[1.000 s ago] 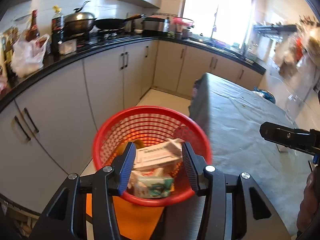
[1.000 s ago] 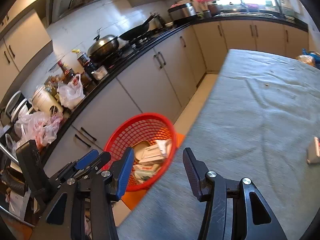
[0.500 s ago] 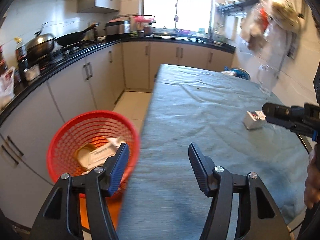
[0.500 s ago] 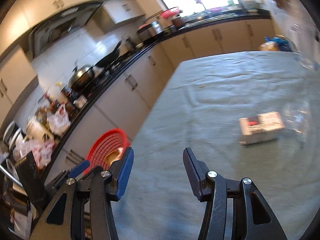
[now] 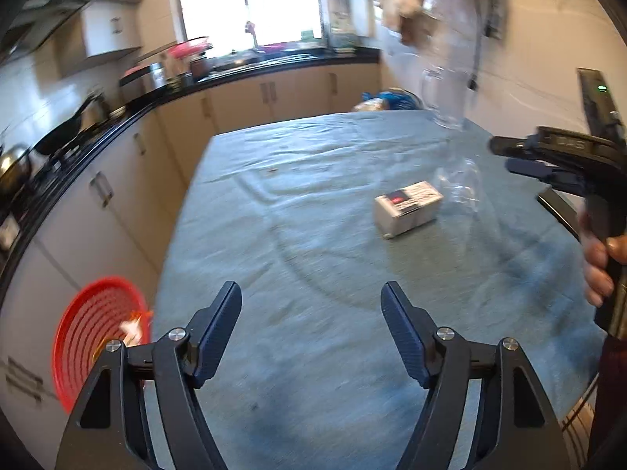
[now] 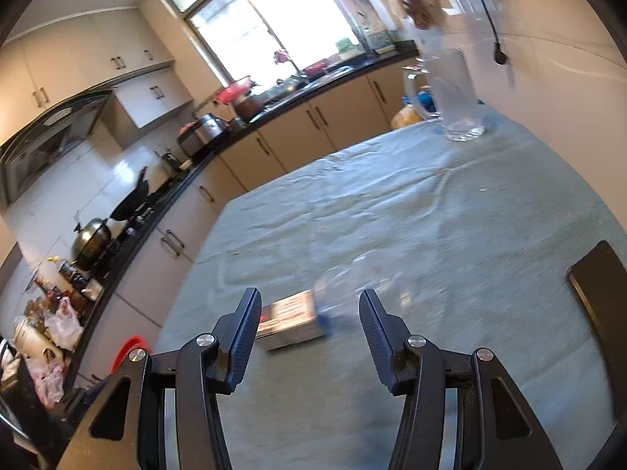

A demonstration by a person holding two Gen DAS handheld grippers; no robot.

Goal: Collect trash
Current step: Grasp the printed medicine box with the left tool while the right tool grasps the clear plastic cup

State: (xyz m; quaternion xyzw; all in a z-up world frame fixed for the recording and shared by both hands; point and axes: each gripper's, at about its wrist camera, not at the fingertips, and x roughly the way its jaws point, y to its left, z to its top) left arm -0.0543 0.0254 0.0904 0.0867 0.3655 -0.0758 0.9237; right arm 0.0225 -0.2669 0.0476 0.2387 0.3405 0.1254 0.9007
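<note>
A small white box (image 5: 407, 207) with a dark label lies on the cloth-covered table (image 5: 313, 258), a crumpled clear plastic piece (image 5: 458, 184) just behind it. My left gripper (image 5: 311, 329) hovers over the table's near side, its jaws opening with nothing between them. The red basket (image 5: 98, 337) with trash in it stands on the floor at lower left. In the right wrist view my right gripper (image 6: 309, 333) is open just short of the box (image 6: 290, 321), which lies nearer its left finger; the clear plastic (image 6: 360, 282) lies beyond. A hand (image 5: 599, 270) holds the right gripper (image 5: 503, 154).
A clear pitcher (image 6: 454, 94) stands at the table's far right corner. A dark flat device (image 6: 599, 293) lies at the table's right edge. Kitchen cabinets and a cluttered counter (image 6: 164, 203) run along the left, the basket (image 6: 127, 352) below them.
Both grippers swung from the red basket over to the table. The left jaws, earlier around cartons over the basket, are wider and empty. The white box came close to the right gripper.
</note>
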